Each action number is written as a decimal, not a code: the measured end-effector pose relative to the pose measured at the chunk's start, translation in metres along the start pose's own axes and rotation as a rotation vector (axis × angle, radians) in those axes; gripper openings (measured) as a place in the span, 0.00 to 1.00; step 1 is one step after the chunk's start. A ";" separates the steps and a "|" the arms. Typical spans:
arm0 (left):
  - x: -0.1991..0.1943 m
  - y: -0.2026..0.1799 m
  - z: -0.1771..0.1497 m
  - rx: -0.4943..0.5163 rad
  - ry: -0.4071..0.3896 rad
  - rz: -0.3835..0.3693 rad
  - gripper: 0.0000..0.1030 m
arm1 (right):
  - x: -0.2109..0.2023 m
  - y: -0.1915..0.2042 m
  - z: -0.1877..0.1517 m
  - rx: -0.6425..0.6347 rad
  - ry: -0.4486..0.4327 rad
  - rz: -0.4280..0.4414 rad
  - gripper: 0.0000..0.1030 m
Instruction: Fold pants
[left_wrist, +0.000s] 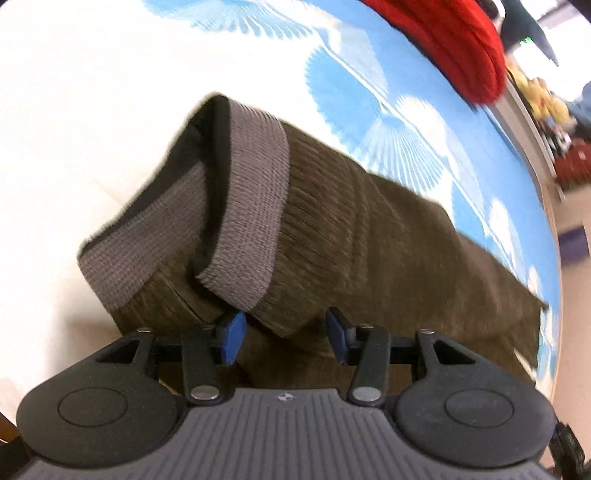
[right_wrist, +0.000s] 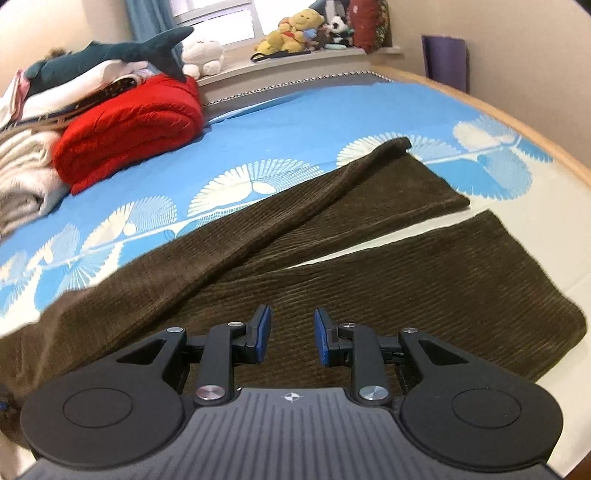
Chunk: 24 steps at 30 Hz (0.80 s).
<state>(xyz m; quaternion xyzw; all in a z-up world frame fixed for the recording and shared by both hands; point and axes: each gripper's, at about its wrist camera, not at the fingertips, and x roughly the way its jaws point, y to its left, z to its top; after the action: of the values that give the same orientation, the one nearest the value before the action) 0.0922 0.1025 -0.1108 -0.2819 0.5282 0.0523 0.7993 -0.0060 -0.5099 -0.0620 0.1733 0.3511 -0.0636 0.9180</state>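
Observation:
Dark olive corduroy pants (right_wrist: 332, 266) lie on the bed, both legs stretched toward the far right and the upper leg creased along its length. In the left wrist view the grey ribbed waistband (left_wrist: 251, 206) is doubled over on the brown cloth (left_wrist: 369, 236). My left gripper (left_wrist: 286, 336) is open just above the waist end. A folded corner of cloth sits between its blue pads (left_wrist: 233, 336) without being pinched. My right gripper (right_wrist: 291, 334) hovers over the seat of the pants, jaws partly apart and nothing between them.
The sheet (right_wrist: 295, 110) is blue with white fan prints, turning white near the wooden bed edge (right_wrist: 535, 136). A folded red blanket (right_wrist: 129, 129), a shark plush (right_wrist: 110, 55) and stacked bedding (right_wrist: 22, 184) sit at the far left. Soft toys (right_wrist: 291, 33) line the sill.

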 end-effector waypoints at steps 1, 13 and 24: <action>-0.002 -0.002 0.002 0.011 -0.030 0.026 0.49 | 0.003 -0.001 0.002 0.020 0.002 0.008 0.26; -0.015 -0.017 0.001 0.119 -0.147 0.174 0.22 | 0.093 -0.033 0.053 0.365 -0.037 0.144 0.28; -0.016 -0.027 0.004 0.139 -0.204 0.216 0.21 | 0.206 -0.056 0.079 0.565 0.050 0.106 0.41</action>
<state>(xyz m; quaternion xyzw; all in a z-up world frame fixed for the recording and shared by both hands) 0.0990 0.0857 -0.0847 -0.1607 0.4737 0.1294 0.8562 0.1836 -0.5903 -0.1600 0.4416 0.3324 -0.1067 0.8265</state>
